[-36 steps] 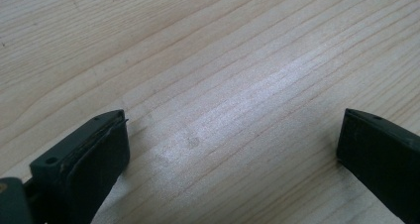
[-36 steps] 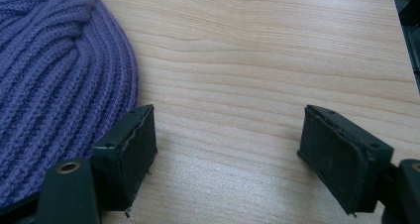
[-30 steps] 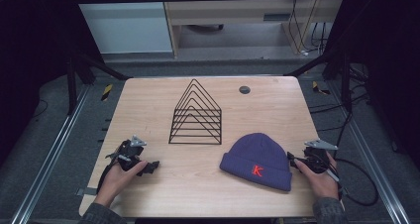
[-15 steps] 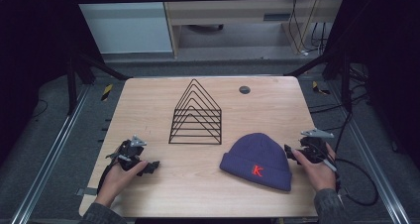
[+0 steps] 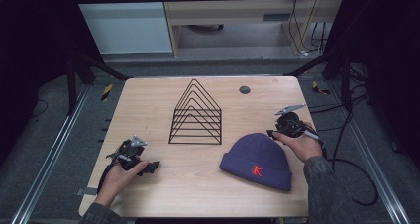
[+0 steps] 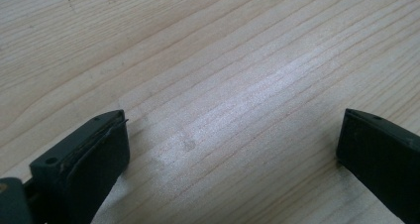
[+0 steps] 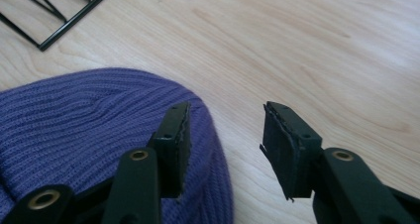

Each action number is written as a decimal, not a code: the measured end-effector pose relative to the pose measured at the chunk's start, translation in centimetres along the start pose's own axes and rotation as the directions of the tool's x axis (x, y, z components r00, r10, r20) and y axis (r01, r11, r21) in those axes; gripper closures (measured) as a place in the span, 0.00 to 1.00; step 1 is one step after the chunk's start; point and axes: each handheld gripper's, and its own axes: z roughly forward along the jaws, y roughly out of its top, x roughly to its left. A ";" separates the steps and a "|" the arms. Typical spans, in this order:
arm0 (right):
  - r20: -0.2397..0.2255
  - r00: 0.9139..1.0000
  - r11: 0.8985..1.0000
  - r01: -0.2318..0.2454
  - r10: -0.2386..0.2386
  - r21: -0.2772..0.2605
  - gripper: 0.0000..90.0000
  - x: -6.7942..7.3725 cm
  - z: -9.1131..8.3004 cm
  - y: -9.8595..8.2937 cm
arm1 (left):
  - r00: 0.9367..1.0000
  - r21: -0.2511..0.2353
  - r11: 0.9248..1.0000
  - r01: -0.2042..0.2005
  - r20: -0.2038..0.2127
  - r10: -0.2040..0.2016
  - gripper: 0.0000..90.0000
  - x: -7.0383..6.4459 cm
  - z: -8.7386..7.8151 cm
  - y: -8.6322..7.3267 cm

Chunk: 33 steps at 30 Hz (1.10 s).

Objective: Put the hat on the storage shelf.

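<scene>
Both grippers black. Left gripper: grey three-cornered plate on top, black cable off the back. Right gripper: same grey plate on top, black cable running off to the floor. Jaws are flat black bars; pads are dark rubber with ragged, frayed edges. Brass-coloured pivot rivets and small screw holes on the right gripper's jaw arms. Left pads blocky, one small hole near the edge. Grey-green sleeves on both forearms.

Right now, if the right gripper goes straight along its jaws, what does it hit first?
Probably the purple beanie: the right gripper is open, one jaw already over its crown edge, the other over bare table. Height is unclear.
</scene>
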 end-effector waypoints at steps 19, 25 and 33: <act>-0.073 0.997 0.995 -0.031 0.038 0.099 0.74 1.2 4.4 -1.1 | 1.000 -0.001 1.000 -0.005 0.000 0.005 0.00 0.0 0.1 0.1; -0.105 0.994 0.996 -0.012 0.020 0.084 0.90 1.2 3.7 -1.1 | 1.000 -0.001 1.000 -0.005 0.000 0.005 0.00 0.0 0.1 0.1; -0.106 0.994 1.000 0.004 -0.006 -0.021 0.90 1.8 0.4 -1.0 | 1.000 -0.001 1.000 -0.010 0.001 0.010 0.00 0.0 0.1 0.1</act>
